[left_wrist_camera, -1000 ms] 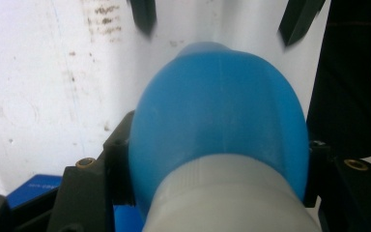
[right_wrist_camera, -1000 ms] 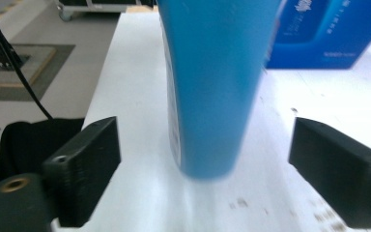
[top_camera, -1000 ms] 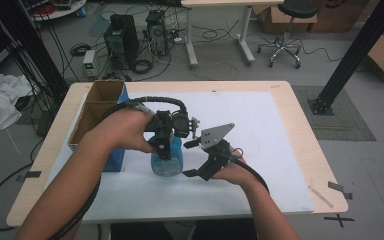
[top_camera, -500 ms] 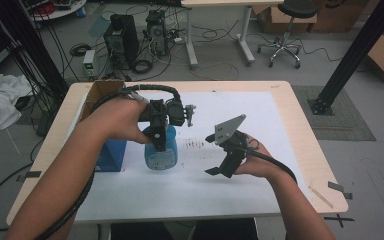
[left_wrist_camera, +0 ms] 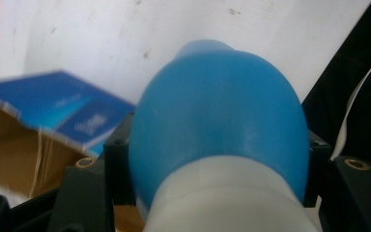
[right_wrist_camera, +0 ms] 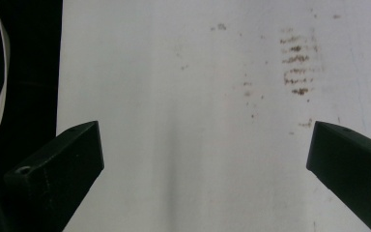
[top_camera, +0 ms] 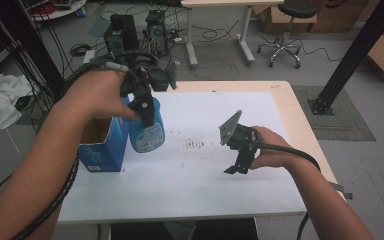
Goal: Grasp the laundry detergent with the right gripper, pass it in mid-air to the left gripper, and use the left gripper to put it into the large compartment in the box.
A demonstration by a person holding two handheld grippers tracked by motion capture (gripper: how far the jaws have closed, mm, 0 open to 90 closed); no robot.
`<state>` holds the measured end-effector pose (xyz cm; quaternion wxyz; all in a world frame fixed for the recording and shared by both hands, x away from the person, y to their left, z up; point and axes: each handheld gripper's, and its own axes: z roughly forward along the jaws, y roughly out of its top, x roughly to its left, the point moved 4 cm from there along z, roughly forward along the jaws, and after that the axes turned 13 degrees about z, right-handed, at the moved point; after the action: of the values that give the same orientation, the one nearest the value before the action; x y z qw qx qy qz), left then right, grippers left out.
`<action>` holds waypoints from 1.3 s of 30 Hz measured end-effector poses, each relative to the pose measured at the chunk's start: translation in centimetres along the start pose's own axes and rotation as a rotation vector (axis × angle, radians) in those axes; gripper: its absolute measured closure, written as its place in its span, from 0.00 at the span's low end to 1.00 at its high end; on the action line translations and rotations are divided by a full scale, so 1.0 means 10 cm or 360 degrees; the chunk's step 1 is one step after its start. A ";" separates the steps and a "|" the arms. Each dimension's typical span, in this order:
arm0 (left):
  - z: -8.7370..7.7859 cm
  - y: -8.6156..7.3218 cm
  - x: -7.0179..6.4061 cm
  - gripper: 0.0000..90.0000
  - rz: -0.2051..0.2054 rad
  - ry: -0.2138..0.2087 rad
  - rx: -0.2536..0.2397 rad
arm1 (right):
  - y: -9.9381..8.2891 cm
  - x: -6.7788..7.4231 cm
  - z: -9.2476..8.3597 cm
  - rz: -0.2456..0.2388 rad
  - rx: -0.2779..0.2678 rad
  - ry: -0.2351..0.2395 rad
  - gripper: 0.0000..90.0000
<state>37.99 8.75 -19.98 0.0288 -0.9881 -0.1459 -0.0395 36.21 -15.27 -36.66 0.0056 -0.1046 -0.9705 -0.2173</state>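
Both forearms are bare, with no sleeves. The left gripper (top_camera: 142,107) is black and blocky, with brass-ringed screw holes by its jaws and a ribbed black cable looping over the arm. The right gripper (top_camera: 237,167) is black too, topped by a grey three-cornered plate, trailing a smooth black cable.

Your high view looks forward and down over the whole table (top_camera: 280,100). Your left gripper view sits very close behind the blue bottle (left_wrist_camera: 217,125), box (left_wrist_camera: 53,106) beside it. Your right gripper view faces down, near the white sheet (right_wrist_camera: 183,121); its brown smudges (right_wrist_camera: 297,63) also appear from above.
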 end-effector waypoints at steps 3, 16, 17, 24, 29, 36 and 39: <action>-0.15 -0.09 0.08 0.42 -0.0127 0.0002 -0.0011 | -0.03 -0.01 -0.02 -0.0008 0.0087 -0.0010 0.00; -0.58 -0.56 0.42 0.42 -0.0752 -0.0004 0.0021 | -0.05 -0.04 -0.07 -0.0058 0.0252 -0.0037 0.00; -0.59 -0.60 0.45 0.42 -0.0789 -0.0017 0.0025 | -0.05 -0.04 -0.08 -0.0059 0.0258 -0.0034 0.00; -0.62 -0.82 0.62 0.42 -0.1055 -0.0076 0.0040 | -0.06 -0.05 -0.09 -0.0074 0.0325 -0.0029 0.00; -0.61 -0.96 0.74 0.42 -0.1231 -0.0086 0.0032 | -0.06 -0.05 -0.10 -0.0081 0.0352 -0.0030 0.00; -0.58 -1.12 0.84 0.42 -0.1383 -0.0059 0.0077 | -0.06 -0.07 -0.10 -0.0080 0.0355 -0.0027 0.00; -0.54 -1.18 0.87 0.42 -0.1425 -0.0065 0.0081 | -0.07 -0.08 -0.09 -0.0076 0.0367 -0.0014 0.00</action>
<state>42.48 22.14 -13.31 0.0303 -0.8271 -0.5607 -0.0250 36.79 -16.43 -36.17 0.0082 -0.0812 -0.9912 -0.1039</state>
